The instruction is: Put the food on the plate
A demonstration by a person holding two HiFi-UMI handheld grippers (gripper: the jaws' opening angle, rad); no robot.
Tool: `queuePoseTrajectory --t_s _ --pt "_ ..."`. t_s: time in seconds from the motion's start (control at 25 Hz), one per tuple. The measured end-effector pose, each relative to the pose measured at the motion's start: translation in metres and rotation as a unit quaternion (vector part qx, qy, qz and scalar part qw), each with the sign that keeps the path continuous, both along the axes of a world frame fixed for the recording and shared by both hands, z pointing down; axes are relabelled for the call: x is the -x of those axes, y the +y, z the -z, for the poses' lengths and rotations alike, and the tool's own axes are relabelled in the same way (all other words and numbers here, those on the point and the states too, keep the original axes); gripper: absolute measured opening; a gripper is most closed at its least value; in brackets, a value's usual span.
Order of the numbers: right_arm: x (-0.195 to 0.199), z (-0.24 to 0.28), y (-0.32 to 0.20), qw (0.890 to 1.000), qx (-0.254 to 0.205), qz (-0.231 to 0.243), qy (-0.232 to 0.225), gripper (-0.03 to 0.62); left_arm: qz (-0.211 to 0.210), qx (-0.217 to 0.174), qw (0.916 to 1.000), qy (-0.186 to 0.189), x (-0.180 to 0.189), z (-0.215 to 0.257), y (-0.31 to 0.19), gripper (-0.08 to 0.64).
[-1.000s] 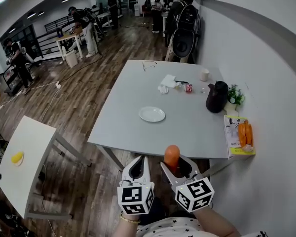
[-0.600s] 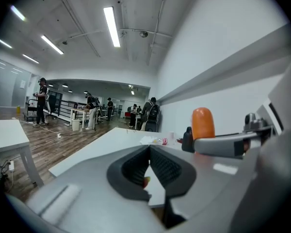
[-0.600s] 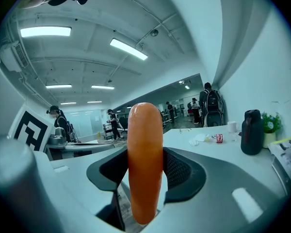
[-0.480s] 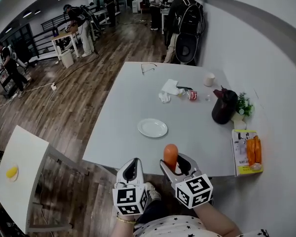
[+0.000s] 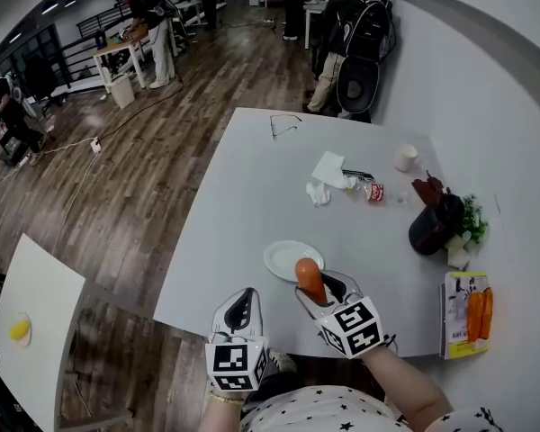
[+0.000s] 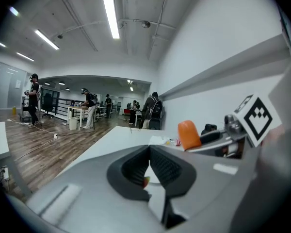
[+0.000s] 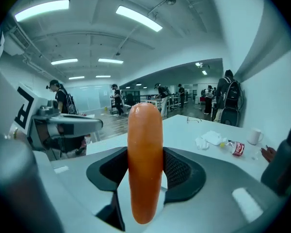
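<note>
An orange sausage (image 5: 310, 279) stands upright between the jaws of my right gripper (image 5: 319, 291), which is shut on it; in the right gripper view the sausage (image 7: 145, 164) fills the middle. The right gripper hovers over the near part of the grey table (image 5: 252, 196), just at the near edge of the white plate (image 5: 283, 257). The plate has nothing on it. My left gripper (image 5: 240, 309) hangs to the left, off the table's front edge, with its jaws shut and nothing between them (image 6: 148, 166).
Far on the table lie glasses (image 5: 285, 124), crumpled tissues (image 5: 324, 174), a small can (image 5: 374, 192), a white cup (image 5: 405, 157), a dark jug (image 5: 435, 223) and a plant (image 5: 471, 221). A book with carrots (image 5: 468, 313) sits at the right edge. People stand further back.
Both grippers moved forward towards the table; the right one with the sausage now reaches over the table's front edge up to the plate.
</note>
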State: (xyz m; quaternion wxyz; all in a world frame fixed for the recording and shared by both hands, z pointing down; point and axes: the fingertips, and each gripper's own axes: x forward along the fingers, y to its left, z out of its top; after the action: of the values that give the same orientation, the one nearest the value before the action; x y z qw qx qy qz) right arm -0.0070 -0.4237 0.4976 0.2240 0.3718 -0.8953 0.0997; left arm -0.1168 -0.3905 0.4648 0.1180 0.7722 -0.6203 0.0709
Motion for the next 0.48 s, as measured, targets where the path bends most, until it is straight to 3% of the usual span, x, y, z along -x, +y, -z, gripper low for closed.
queuePoseTrajectory --t_s 0.12,0.2,0.36,0.48 --pt "0.008 -0.032 -0.032 0.995 0.023 0.052 0.08 0.219 0.001 0.004 1.0 0.001 0.012 -0.006 -0.017 0.008" --pt "0.01 -0.058 -0.051 0.985 0.044 0.092 0.139 0.218 0.003 0.009 1.0 0.0 0.019 -0.01 -0.027 0.008" --pt "0.014 -0.104 -0.081 0.947 0.074 0.175 0.26 0.218 0.007 0.018 0.9998 0.001 0.028 -0.02 -0.043 0.008" --pt "0.021 -0.13 -0.095 0.916 0.103 0.221 0.318 0.218 0.012 0.026 0.9996 0.008 0.034 -0.027 -0.052 0.008"
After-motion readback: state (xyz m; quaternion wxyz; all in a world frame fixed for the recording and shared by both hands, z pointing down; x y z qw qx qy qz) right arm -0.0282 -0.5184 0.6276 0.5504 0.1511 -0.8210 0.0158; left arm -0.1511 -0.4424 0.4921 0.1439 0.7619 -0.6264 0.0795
